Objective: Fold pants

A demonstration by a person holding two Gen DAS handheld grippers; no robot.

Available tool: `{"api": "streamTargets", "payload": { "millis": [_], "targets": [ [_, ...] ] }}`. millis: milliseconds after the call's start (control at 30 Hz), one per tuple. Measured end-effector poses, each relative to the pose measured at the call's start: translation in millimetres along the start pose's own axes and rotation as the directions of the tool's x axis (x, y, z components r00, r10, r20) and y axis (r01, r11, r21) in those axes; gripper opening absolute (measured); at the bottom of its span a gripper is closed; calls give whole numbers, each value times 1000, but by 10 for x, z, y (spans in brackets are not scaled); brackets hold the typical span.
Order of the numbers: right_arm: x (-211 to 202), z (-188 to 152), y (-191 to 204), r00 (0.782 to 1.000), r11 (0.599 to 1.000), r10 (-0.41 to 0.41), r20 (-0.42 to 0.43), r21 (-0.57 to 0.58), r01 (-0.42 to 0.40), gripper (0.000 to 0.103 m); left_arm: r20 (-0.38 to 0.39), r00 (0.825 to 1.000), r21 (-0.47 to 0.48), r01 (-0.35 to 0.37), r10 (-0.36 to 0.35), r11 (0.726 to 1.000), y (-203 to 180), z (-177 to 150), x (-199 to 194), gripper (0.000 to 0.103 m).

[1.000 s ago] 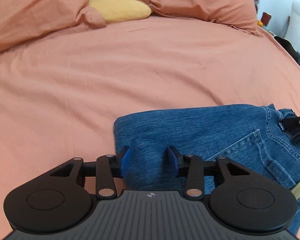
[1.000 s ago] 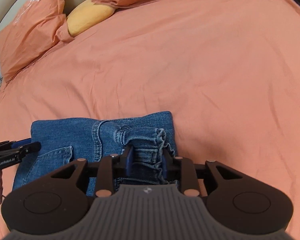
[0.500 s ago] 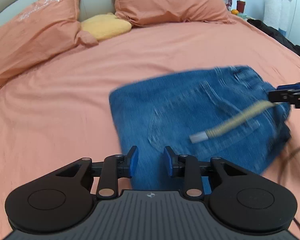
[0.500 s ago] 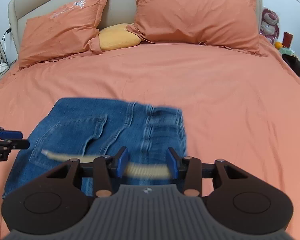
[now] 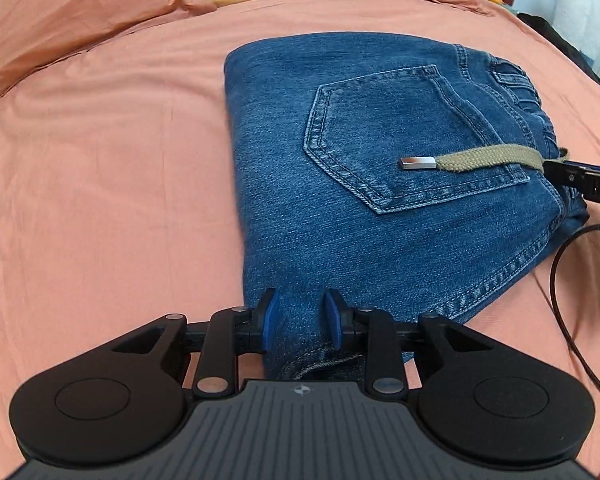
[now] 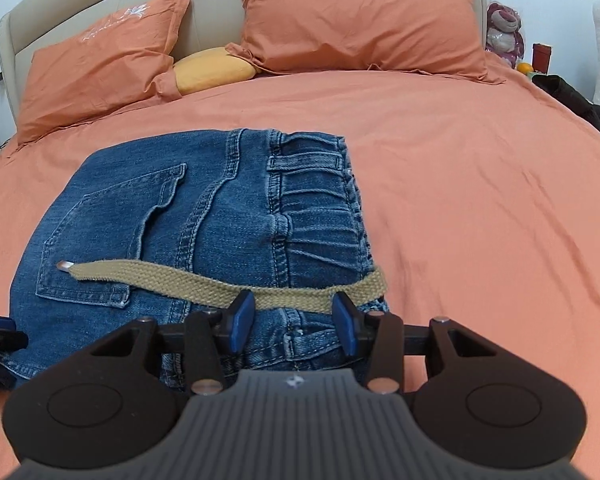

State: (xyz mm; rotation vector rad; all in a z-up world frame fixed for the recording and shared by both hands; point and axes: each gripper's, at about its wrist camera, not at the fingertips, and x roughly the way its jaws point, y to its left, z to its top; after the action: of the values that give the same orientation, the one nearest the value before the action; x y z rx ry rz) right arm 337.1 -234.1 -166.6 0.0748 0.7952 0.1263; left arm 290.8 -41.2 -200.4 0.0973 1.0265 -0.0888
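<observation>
on the orange bed point(image 6: 460, 200) our folded jeans point(image 5: 380, 184) lie; left gripper point(image 5: 298, 322) is closing narrowly over denim, right gripper point(image 6: 294, 318) half-open above the drawstring point(image 6: 220, 280), which may snag and undo the fold.

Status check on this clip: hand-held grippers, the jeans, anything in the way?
Left hand-held gripper closing over jeans edge; right hand-held gripper parted at waistband. Jeans folded compact on bed. Tan drawstring loose across the pocket.
</observation>
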Motion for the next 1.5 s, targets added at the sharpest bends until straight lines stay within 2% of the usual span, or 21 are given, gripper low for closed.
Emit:
{"api": "streamTargets", "payload": {
  "millis": [200, 267, 300, 333, 367, 467, 500, 533, 567, 633, 667, 800, 933, 1100, 1233, 1267, 1333, 1367, 1400, 1467, 1500],
  "targets": [
    [-118, -18, -4, 1000, 999, -17, 26, 49, 16, 41, 28, 998, 24, -51, 50, 998, -125, -71, -134, 33],
    [-252, -6, 8, 999, 997, -22, 46, 78, 18, 51, 38, 998, 24, -56, 55, 998, -135, -73, -204, 34],
    [-327, -15, 9, 998, 995, -25, 61, 96, 19, 64, 43, 998, 20, -57, 56, 998, -139, -66, -239, 35],
    [-397, -35, 2, 997, 993, -22, 75, 117, 13, 70, 47, 998, 14, -53, 52, 999, -137, -61, -272, 39],
    [-455, -72, -19, 996, 991, -11, 84, 135, -1, 70, 50, 998, 9, -45, 44, 999, -134, -59, -302, 44],
    [-549, -140, -108, 996, 981, -5, 86, 195, -12, 73, 67, 997, 8, -35, 34, 999, -139, -51, -378, 50],
    [-554, -160, -167, 996, 975, -3, 84, 223, -16, 80, 78, 996, 10, -32, 31, 999, -138, -38, -401, 52],
    [-542, -168, -232, 997, 966, 3, 78, 256, -23, 84, 89, 996, 5, -27, 26, 1000, -124, -20, -423, 59],
    [-518, -182, -309, 997, 955, 12, 71, 296, -33, 84, 102, 995, -6, -17, 18, 1000, -101, -2, -439, 67],
    [-443, -206, -468, 998, 921, 41, 49, 385, -56, 84, 130, 991, -38, 21, -16, 999, -20, 41, -449, 78],
    [-394, -223, -546, 997, 901, 62, 38, 429, -72, 84, 142, 989, -57, 47, -38, 997, 35, 61, -433, 80],
    [-176, -289, -783, 986, 812, 165, 18, 565, -146, 84, 165, 981, -193, 133, -102, 972, 335, 159, -266, 80],
    [-22, -293, -888, 971, 749, 235, 42, 629, -209, 85, 199, 972, -342, 184, -121, 922, 617, 208, -58, 80],
    [132, -293, -957, 955, 710, 293, 53, 656, -255, 82, 190, 951, -448, 304, -242, 841, 849, 264, 293, 76],
    [235, -257, -1005, 942, 709, 332, 57, 643, -289, 79, 214, 929, -486, 369, -301, 792, 937, 255, 493, 75],
    [258, -246, -1014, 938, 711, 341, 58, 637, -298, 78, 221, 926, -482, 377, -307, 791, 937, 252, 521, 74],
    [308, -227, -1043, 931, 703, 358, 65, 638, -315, 68, 229, 922, -455, 384, -312, 803, 921, 231, 524, 70],
    [327, -228, -1049, 929, 695, 364, 69, 643, -320, 67, 229, 921, -446, 386, -314, 808, 912, 232, 526, 61],
    [336, -229, -1042, 928, 692, 367, 72, 645, -324, 64, 230, 918, -440, 393, -322, 807, 906, 237, 519, 58],
    [343, -214, -1020, 922, 696, 380, 74, 633, -338, 56, 224, 915, -444, 401, -334, 801, 868, 255, 493, 36],
    [337, -207, -1014, 920, 696, 386, 76, 630, -344, 51, 221, 919, -450, 392, -325, 802, 833, 262, 479, 36]
  ]
}}
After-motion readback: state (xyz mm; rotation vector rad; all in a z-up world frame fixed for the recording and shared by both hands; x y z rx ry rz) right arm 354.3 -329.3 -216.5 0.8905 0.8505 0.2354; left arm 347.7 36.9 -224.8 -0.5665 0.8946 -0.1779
